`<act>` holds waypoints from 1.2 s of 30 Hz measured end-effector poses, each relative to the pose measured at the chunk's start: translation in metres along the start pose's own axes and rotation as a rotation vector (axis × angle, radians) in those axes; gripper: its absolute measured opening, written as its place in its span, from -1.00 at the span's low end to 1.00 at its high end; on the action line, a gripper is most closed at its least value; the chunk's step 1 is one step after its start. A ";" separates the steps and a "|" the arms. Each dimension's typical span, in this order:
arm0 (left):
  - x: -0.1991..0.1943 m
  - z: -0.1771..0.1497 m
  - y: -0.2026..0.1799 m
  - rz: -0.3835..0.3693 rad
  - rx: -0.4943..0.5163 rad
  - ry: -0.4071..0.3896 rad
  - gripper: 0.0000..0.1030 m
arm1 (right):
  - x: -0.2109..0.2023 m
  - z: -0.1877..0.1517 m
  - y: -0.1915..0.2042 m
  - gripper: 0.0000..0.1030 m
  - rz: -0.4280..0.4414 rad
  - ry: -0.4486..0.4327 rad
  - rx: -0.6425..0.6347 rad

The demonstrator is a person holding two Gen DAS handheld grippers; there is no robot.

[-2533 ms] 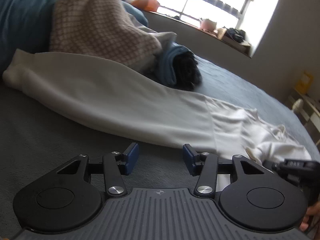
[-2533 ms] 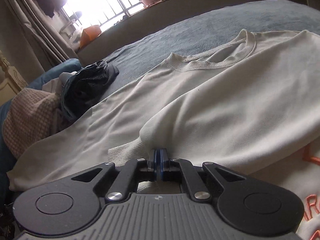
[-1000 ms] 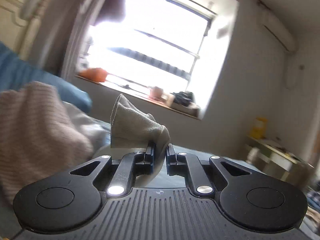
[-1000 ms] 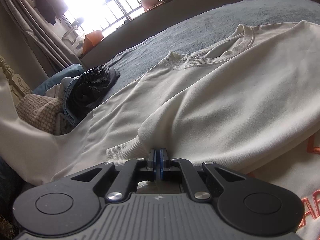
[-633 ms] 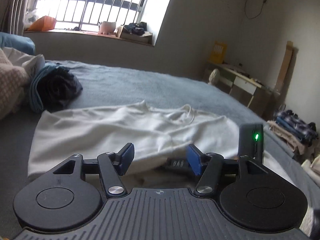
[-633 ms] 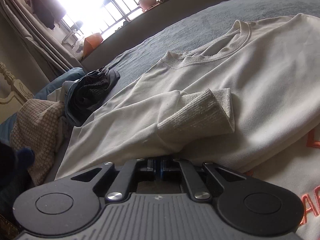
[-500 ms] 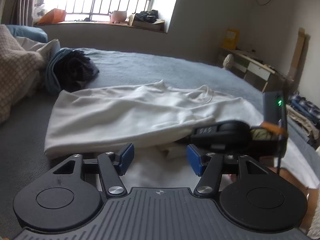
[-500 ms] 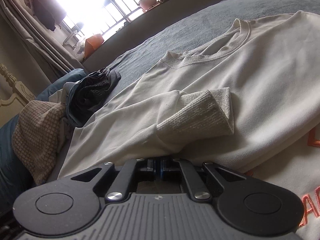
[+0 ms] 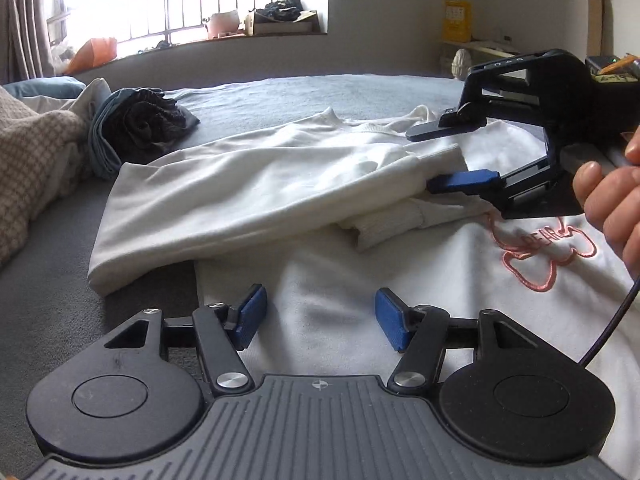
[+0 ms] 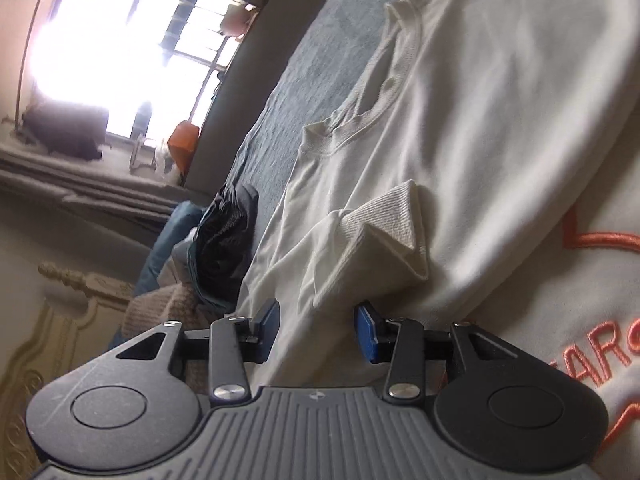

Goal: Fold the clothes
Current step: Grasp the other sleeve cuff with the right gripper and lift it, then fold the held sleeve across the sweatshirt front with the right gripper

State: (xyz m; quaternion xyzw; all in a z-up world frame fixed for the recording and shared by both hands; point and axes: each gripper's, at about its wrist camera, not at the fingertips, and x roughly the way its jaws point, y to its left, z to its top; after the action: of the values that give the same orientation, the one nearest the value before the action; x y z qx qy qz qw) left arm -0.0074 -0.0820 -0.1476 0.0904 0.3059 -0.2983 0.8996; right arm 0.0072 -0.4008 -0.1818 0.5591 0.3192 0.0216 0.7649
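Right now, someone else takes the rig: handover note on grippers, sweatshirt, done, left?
Left gripper: open, empty, hovering over the lower part of the white sweatshirt.
Right gripper: jaws just opened, pads off the cloth, beside the folded sleeves; a hand holds it.
Sweatshirt lies front up on the grey bed.
Done: both sleeves are folded across the chest, the upper one's ribbed cuff on top.
Left: fold the body and square it up.
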 end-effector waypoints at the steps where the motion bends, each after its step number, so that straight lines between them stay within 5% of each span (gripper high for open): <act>1: 0.000 -0.001 0.000 -0.002 -0.006 -0.003 0.18 | 0.001 0.003 -0.006 -0.15 -0.002 -0.004 0.063; 5: 0.000 -0.004 0.000 -0.004 -0.019 -0.017 0.20 | 0.010 0.008 -0.021 -0.15 -0.037 -0.001 0.238; 12: 0.001 -0.006 0.000 -0.007 -0.032 -0.020 0.22 | 0.033 0.014 -0.005 -0.17 -0.101 0.006 0.251; 14: 0.001 -0.006 -0.001 -0.004 -0.027 -0.022 0.22 | 0.034 0.013 -0.005 -0.36 -0.115 0.001 0.255; 16: 0.002 -0.007 -0.002 0.000 -0.027 -0.023 0.25 | 0.029 0.017 0.003 -0.69 -0.108 -0.005 0.194; 24: 0.002 0.004 -0.003 0.012 -0.079 0.019 0.29 | -0.015 0.046 0.079 -0.80 -0.136 -0.143 -0.319; 28: -0.004 0.022 0.021 -0.093 -0.236 0.059 0.29 | -0.040 0.064 0.088 -0.80 -0.229 -0.194 -0.477; 36: -0.004 0.046 0.125 -0.334 -0.694 0.074 0.29 | -0.062 0.087 0.061 -0.80 -0.328 -0.215 -0.486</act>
State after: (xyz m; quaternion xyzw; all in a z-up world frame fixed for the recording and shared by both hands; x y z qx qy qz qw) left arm 0.0867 0.0046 -0.1115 -0.2599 0.4314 -0.3160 0.8040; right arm 0.0226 -0.4758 -0.0854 0.2998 0.3077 -0.0854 0.8990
